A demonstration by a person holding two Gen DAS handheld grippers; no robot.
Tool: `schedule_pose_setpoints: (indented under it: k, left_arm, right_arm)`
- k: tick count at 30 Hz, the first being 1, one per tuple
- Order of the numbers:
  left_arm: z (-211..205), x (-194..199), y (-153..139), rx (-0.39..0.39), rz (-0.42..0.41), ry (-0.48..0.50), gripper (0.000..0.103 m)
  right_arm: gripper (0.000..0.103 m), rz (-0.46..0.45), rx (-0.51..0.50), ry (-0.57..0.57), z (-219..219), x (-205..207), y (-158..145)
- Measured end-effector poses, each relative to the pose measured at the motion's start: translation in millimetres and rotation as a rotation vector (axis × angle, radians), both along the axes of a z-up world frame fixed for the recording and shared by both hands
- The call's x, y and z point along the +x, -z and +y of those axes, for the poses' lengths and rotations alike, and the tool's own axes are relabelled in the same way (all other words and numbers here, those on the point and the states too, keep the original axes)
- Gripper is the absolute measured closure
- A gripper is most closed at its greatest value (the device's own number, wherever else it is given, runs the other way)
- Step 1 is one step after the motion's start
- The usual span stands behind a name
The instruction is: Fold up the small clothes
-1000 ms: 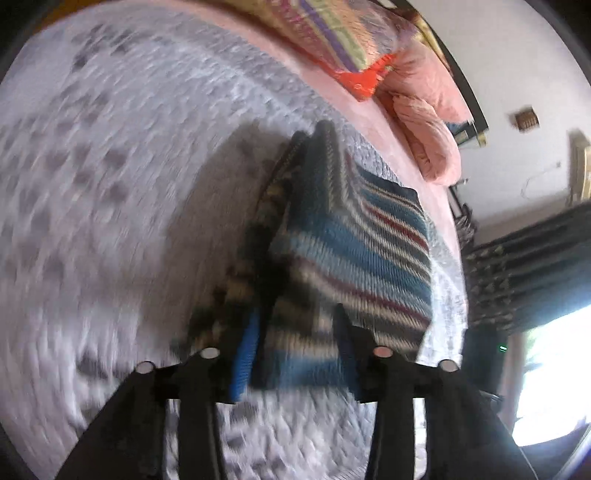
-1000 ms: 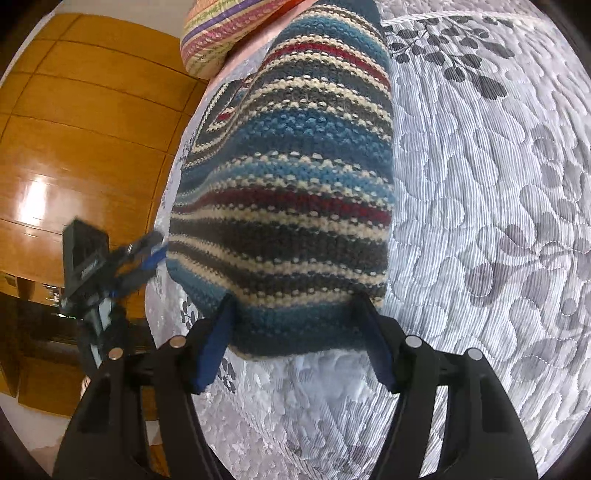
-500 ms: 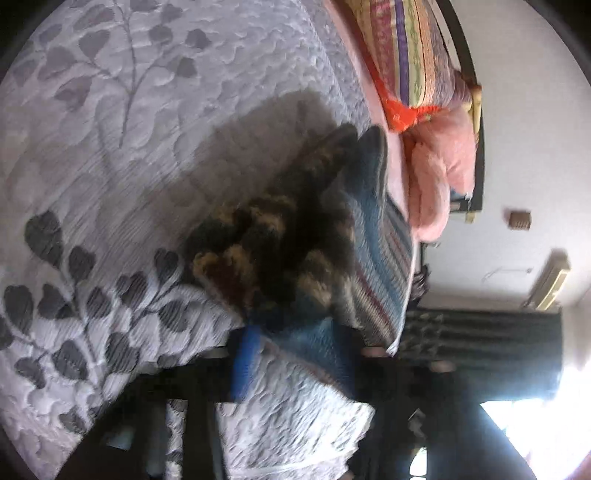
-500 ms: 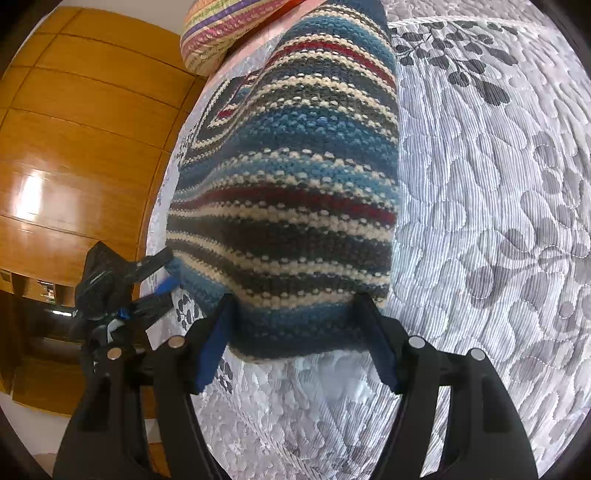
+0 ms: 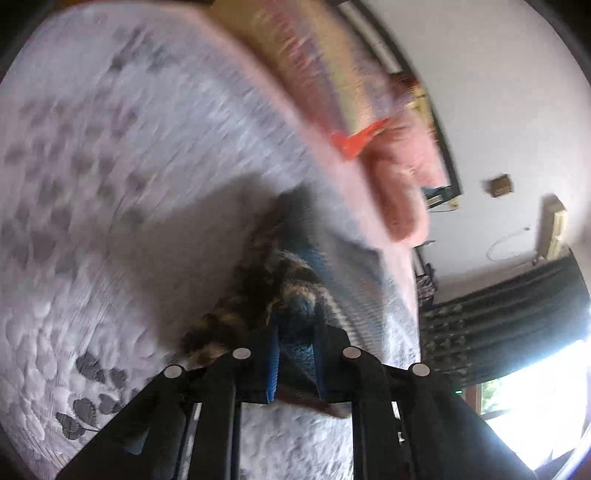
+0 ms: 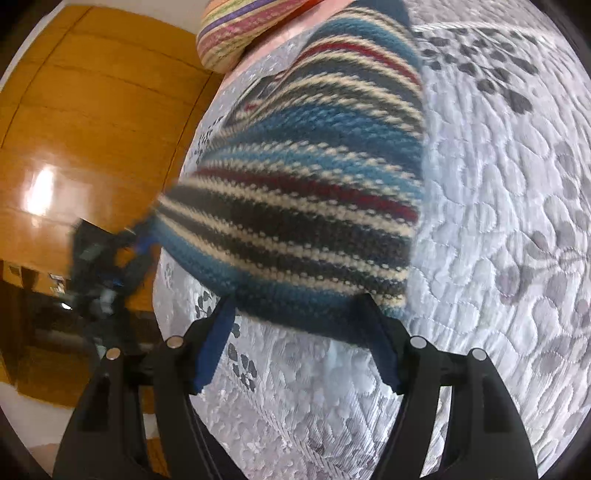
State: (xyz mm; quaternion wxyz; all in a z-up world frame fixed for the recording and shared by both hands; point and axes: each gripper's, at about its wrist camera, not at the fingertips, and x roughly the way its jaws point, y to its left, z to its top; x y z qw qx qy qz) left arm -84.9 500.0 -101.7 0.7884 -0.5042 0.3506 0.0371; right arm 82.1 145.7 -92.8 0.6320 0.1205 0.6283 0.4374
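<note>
Striped knit garment (image 6: 306,192) pinched between left gripper (image 5: 295,354) fingers

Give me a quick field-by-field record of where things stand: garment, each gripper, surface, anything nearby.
garment: striped knit sweater, blue, cream, dark and red bands, partly lifted off the bed
left gripper: shut on a bunched edge of the sweater
right gripper: jaws apart, sweater hem lying between them; no firm pinch visible
surface: quilted grey bedspread with leaf print
nearby: striped pillow at the head of the bed; wooden wardrobe panels beside it
image quality: left wrist view motion-blurred
</note>
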Motion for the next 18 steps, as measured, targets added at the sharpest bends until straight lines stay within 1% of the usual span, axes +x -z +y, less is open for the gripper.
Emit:
schedule_pose_setpoints:
  k: [1, 3, 5, 6, 8, 10, 14, 17, 18]
  left_arm:
    - [2, -2, 15, -0.020, 0.020, -0.006, 0.087]
    - [2, -5, 36, -0.059, 0.028, -0.009, 0.087]
    - [-2, -7, 50, -0.083, 0.033, -0.012, 0.087]
    - [-5, -8, 53, -0.080, 0.035, -0.010, 0.087]
    - [-11, -3, 58, -0.050, 0.028, -0.007, 0.087]
    - [-11, -1, 58, -0.042, 0.030, -0.009, 0.086]
    - [-12, 7, 55, -0.019, 0.041, 0.001, 0.086]
    - [-12, 9, 53, -0.005, 0.045, 0.010, 0.086]
    - [-13, 8, 51, -0.003, 0.045, 0.011, 0.086]
  right_arm:
    - [0.034, 0.026, 0.017, 0.021, -5, 4, 3]
    - [0.035, 0.066, 0.032, 0.047, -11, 9, 9]
    - [0.035, 0.097, 0.028, 0.069, -14, 15, 17]
    - [0.035, 0.100, 0.022, 0.073, -14, 16, 20]
    - [0.036, 0.090, 0.005, 0.062, -11, 15, 23]
    - [0.037, 0.074, -0.018, 0.051, -7, 13, 24]
    - [0.036, 0.048, -0.037, 0.064, -10, 4, 16]
    - [0.032, 0.027, -0.022, 0.093, -23, 2, 8]
    - [0.029, 0.026, -0.023, 0.097, -23, 2, 8]
